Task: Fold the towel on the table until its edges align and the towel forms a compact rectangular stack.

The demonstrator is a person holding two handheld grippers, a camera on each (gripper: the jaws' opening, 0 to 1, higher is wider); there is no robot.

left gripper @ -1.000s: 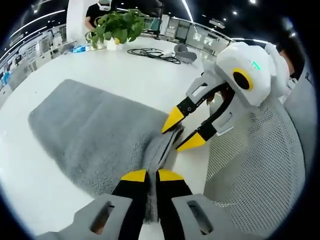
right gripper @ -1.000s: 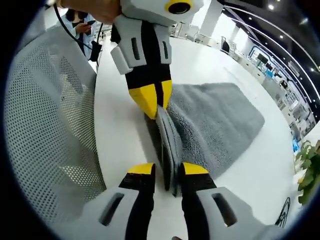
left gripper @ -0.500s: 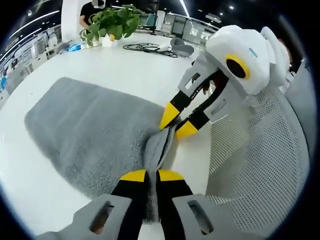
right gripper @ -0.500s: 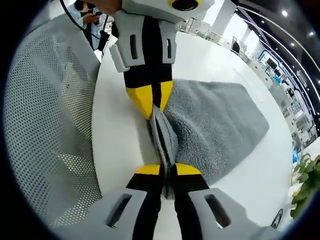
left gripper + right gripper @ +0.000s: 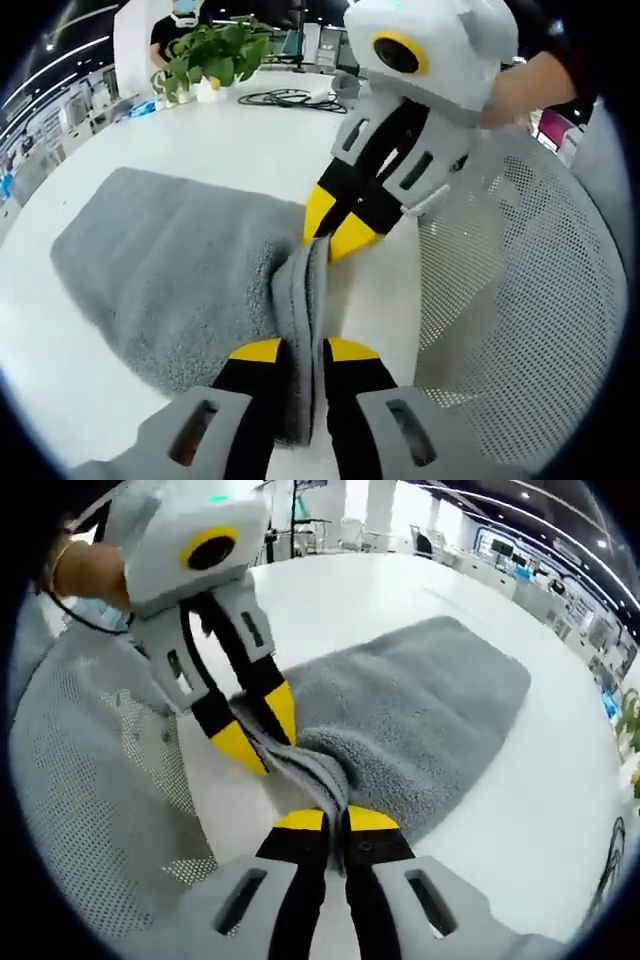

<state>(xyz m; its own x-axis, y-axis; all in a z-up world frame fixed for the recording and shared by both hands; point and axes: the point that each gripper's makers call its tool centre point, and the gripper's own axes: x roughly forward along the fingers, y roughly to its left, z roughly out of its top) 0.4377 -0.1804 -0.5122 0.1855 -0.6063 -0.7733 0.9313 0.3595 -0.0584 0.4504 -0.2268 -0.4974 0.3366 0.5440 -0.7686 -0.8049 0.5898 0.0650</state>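
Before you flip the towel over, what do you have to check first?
1. Left gripper pinching the towel edge: ok, shut on it.
2. Right gripper pinching the same edge: ok, shut on it.
3. Room on the table past the towel: ok, bare white surface there.
4. Towel lying flat ahead: ok, only bunched between the grippers.
5. Both layers caught in each grip: cannot tell.
6. Mesh chair beside the table edge: cannot tell if it will snag.

White table (image 5: 250,140), smooth and bare up front. A grey towel (image 5: 170,270) lies spread across it, the near edge bunched and lifted. Far back, a potted plant (image 5: 205,60) stands beside a black cable (image 5: 285,98) coiled on the tabletop.
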